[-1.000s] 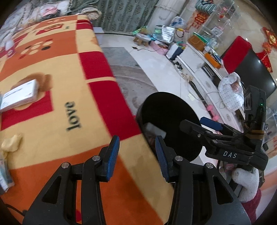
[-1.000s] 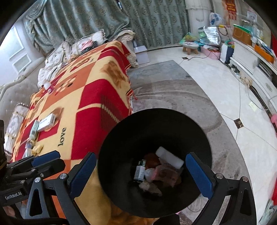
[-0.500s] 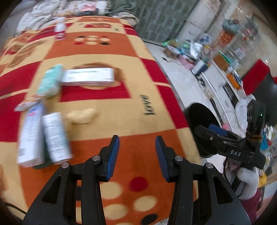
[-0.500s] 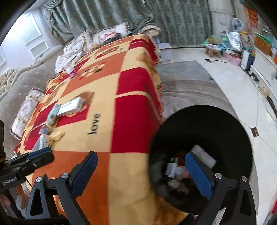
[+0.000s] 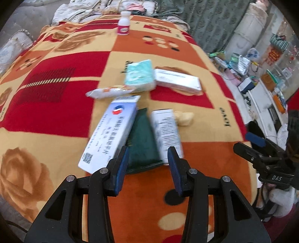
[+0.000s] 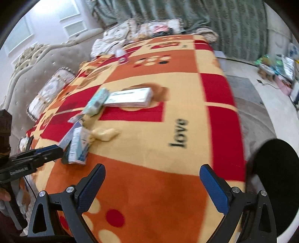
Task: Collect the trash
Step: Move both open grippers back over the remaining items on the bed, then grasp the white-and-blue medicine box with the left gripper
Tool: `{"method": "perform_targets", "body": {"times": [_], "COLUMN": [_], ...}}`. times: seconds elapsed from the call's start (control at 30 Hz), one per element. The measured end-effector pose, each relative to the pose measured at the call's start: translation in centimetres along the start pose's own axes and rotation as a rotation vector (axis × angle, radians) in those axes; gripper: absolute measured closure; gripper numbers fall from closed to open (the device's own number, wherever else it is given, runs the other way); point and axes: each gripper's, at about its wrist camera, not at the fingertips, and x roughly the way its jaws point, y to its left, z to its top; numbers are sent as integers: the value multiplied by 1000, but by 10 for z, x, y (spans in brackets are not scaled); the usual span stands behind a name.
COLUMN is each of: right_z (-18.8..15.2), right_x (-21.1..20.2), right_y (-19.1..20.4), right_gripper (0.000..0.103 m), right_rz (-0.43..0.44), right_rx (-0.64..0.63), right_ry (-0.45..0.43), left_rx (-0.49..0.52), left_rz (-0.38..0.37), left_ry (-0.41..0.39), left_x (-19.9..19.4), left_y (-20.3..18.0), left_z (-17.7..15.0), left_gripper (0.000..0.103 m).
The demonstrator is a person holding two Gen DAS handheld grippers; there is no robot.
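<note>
Both my grippers have swung from the black bin (image 6: 276,179) to the blanket (image 5: 56,115); left gripper (image 5: 148,166) and right gripper (image 6: 152,185) gape empty near the medicine boxes (image 5: 110,132).

A lived-in home sitting room: beyond the fingers, a tufted sofa (image 6: 56,61) with cushions (image 6: 50,93), green curtains (image 6: 205,16), and a blanket-covered bench (image 6: 149,149).

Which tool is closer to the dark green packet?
Left. The left tool hangs right over the dark green packet, empty. The right tool sits apart, off toward the black bin.
</note>
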Motion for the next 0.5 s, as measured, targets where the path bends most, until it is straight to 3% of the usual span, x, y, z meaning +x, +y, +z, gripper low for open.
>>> {"method": "perform_targets", "body": {"times": [0.03,0.1,0.13,0.5], "right_z": [2,3,4,24], "right_x": [5,12,16,41], "right_y": [8,19,25,66], "right_gripper": [3,18,20,28], "right_rz": [5,24,37,104], "right_rx": [-20,-44,-55,-120], "right_ry": [11,28,36,50], "left_rx": [-8,-27,-35,-30], "left_rz": [6,7,3,1], "left_ry": [4,9,7,-63], "left_x": [1,1,-1,-30], "left_y": [5,12,15,30], "left_z": [-1,0,-1,3], "left_gripper": [62,62,62,62]}}
